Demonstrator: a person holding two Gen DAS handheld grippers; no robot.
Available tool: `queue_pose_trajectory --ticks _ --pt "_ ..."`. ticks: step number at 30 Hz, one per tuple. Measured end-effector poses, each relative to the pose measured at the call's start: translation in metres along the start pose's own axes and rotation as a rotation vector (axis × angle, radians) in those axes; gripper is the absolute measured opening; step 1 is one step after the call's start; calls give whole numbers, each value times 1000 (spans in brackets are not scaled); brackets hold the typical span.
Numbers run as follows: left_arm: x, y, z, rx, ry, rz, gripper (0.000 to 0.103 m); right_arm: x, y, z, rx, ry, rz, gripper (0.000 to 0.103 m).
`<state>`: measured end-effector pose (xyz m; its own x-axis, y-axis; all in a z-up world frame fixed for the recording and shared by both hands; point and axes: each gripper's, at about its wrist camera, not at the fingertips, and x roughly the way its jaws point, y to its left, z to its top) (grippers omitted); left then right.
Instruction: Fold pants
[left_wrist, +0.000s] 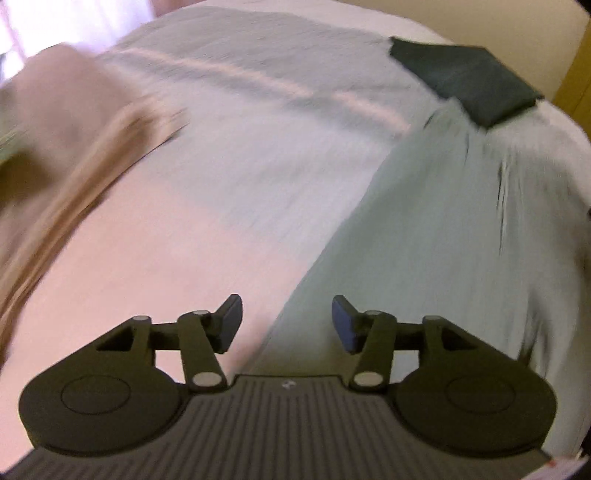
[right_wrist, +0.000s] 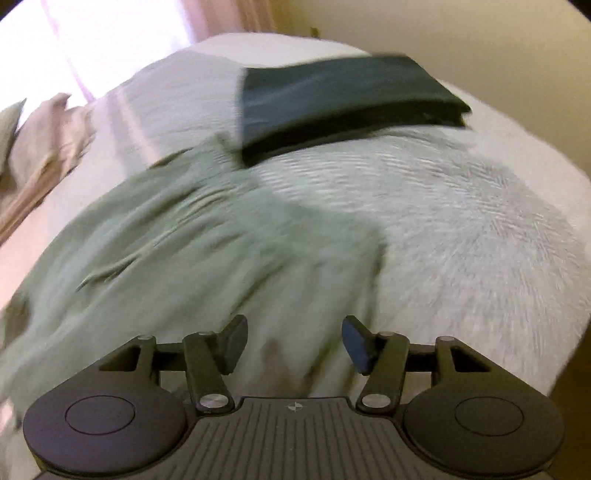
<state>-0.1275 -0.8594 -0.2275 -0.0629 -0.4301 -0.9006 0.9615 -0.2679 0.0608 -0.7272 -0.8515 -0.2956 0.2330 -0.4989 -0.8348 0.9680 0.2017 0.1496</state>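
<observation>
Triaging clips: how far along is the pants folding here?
Done: one dark folded garment sits at the bed's far end. In hand: nothing; left gripper and right gripper hover with jaws open. Left: the green pants lie spread and wrinkled, no fold visible.

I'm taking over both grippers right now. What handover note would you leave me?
Left gripper: open, empty, above the near edge of the sage-green pants.
Right gripper: open, empty, over the same pants.
The pants lie spread and wrinkled on the bed, unfolded.
A dark folded garment sits at the far end; tan clothing lies to the left.
Left to do: grasp the pants and fold them.
</observation>
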Motion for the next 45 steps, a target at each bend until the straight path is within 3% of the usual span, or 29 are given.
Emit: queue_pose_trajectory --ticks 2,5,10,14,19,22,25,31,36,42,45 --pt "-34 26 -49 6 -8 6 52 -31 45 -31 -27 -16 -33 54" --pt "-80 57 -115 43 -8 6 53 -74 127 -79 -108 -5 4 55" --pt "-139 84 -208 190 7 38 59 -118 271 -152 -420 6 156 56" --pt "-164 87 -276 340 36 119 60 -134 358 -215 -623 42 310 58" --pt "-180 75 -350 524 52 196 61 -146 427 -295 -779 71 440 58" --pt "-175 64 -389 667 61 215 61 -155 452 -338 -864 62 451 58" --pt "-169 65 -419 720 64 197 61 -166 477 -369 -907 43 438 59" --pt "-156 88 -446 784 -15 106 63 -150 543 -424 -954 6 288 65" --pt "-151 110 -458 868 -118 45 65 -110 605 -468 -1119 -18 -9 65" --pt "-139 132 -460 985 -202 48 69 -75 613 -476 -1249 11 -167 64" --pt "-123 138 -461 1106 -250 99 73 -72 606 -467 -1219 11 -217 43"
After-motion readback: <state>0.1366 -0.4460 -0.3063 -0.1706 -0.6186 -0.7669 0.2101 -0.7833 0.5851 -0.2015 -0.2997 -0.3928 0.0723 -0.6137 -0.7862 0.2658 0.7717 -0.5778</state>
